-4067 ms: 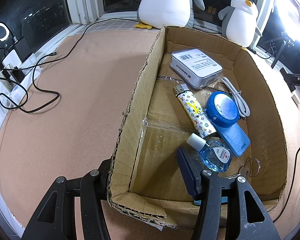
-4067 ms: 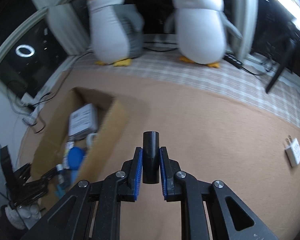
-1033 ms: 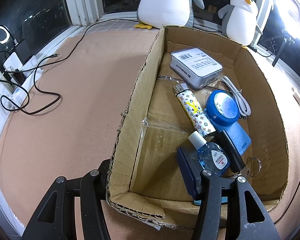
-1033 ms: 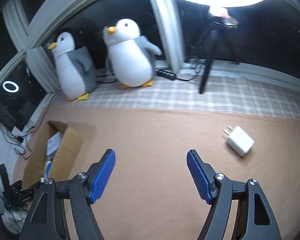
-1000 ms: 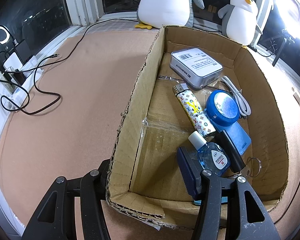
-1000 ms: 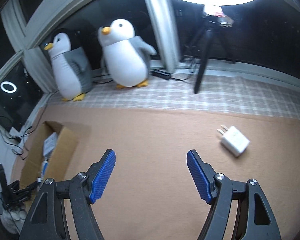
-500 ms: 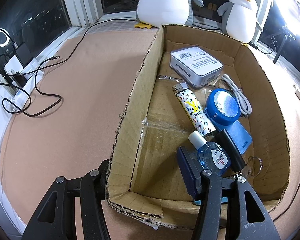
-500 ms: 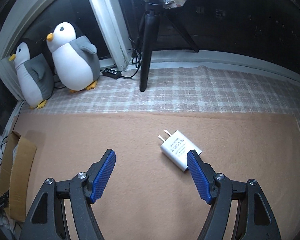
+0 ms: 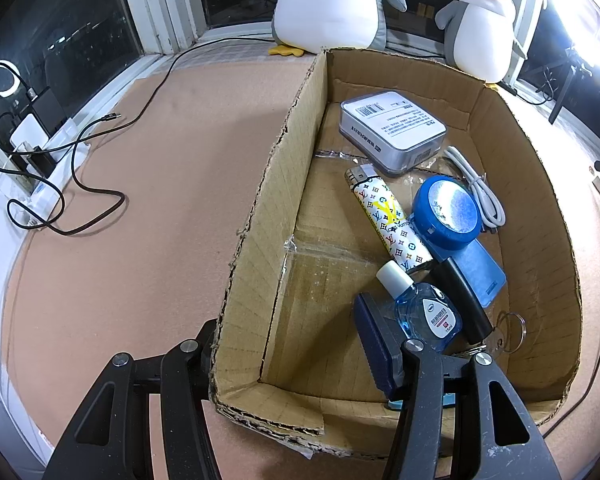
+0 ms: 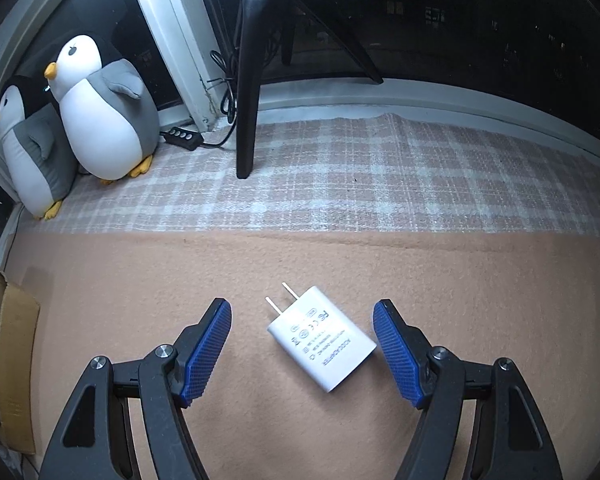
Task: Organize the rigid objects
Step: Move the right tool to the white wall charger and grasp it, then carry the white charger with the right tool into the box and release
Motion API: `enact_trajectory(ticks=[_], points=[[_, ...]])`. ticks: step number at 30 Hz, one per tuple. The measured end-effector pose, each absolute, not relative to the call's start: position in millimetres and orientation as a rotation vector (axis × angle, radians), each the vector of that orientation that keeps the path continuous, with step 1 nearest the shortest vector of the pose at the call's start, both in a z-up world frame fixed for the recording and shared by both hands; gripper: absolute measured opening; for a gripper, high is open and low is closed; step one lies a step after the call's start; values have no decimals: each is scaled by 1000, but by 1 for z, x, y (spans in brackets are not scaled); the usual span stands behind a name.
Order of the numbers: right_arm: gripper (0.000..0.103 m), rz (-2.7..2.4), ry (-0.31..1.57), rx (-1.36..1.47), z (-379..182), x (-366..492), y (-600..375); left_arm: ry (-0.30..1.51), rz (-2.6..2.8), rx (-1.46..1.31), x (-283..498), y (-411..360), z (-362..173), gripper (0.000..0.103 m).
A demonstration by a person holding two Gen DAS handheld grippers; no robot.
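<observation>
Presently one loose item is showing outside the box: a white plug adapter [image 10: 321, 337], lying flat on the tan mat [image 10: 140, 280] with its prongs pointing away. The right tongs [image 10: 302, 354] are standing wide open, one blue pad either side of the adapter and neither touching it; the pickup is judged not yet made.

The left tongs [image 9: 292, 364] are straddling the cardboard box [image 9: 268, 200] at its near left corner, one jaw inside and one outside. Whether they are pressing the wall, I cannot tell.

Box contents, near to far:
- key ring [image 9: 512, 330], lying by the near right wall;
- small blue liquid bottle [image 9: 424, 312], white cap;
- black cylinder [image 9: 462, 300], just beside the bottle;
- flat blue case [image 9: 486, 276];
- patterned lighter [image 9: 388, 222];
- round blue tin [image 9: 448, 212], resting partly on the case;
- white cable [image 9: 478, 184];
- grey labelled box [image 9: 392, 128], sitting at the far end.

Judging by this, sorting is nearly finishing; the adapter is remaining.
</observation>
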State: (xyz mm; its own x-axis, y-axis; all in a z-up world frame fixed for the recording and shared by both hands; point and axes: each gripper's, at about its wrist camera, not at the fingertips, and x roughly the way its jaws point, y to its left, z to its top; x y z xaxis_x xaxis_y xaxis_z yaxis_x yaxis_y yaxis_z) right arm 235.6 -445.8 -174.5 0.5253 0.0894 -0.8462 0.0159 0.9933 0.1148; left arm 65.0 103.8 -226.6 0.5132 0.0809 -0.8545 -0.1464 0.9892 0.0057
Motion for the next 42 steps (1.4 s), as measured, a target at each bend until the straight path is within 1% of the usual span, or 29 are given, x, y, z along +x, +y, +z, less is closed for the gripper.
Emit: enact_trajectory(ticks=[4,5,7,9,11,18,24,30,37,42], points=[[70,59,1044,109,-178,238,-445,1023,137,-70,65,104,-226,59],[68,64,1048,110,-178,238,-444,1022,137,-70,65,104,-226,59],[62,75,1055,107,-178,237,-440,1022,137,-70,65,104,-226,59],[53,93,1070,98,-178,235,-435,1022,137,-70,65,104,-226,59],[47,98,1089,75,-181,235,-430,1022,137,-70,65,104,-227,59],[34,43,1115,58,-186,241,-430,1021,136,-73,65,105,-226,59],[32,25,1140,-10,-185,243,-422,1018,135,-78,64,106,-226,59],[32,20,1135,12,-182,237,-420,1017,133,-83,63,107,-226,59],[32,58,1078,62,-161,219,-402,1011,127,-92,62,109,-227,59],[32,136,1039,81,-142,207,-366,1008,122,-103,62,111,-228,59]])
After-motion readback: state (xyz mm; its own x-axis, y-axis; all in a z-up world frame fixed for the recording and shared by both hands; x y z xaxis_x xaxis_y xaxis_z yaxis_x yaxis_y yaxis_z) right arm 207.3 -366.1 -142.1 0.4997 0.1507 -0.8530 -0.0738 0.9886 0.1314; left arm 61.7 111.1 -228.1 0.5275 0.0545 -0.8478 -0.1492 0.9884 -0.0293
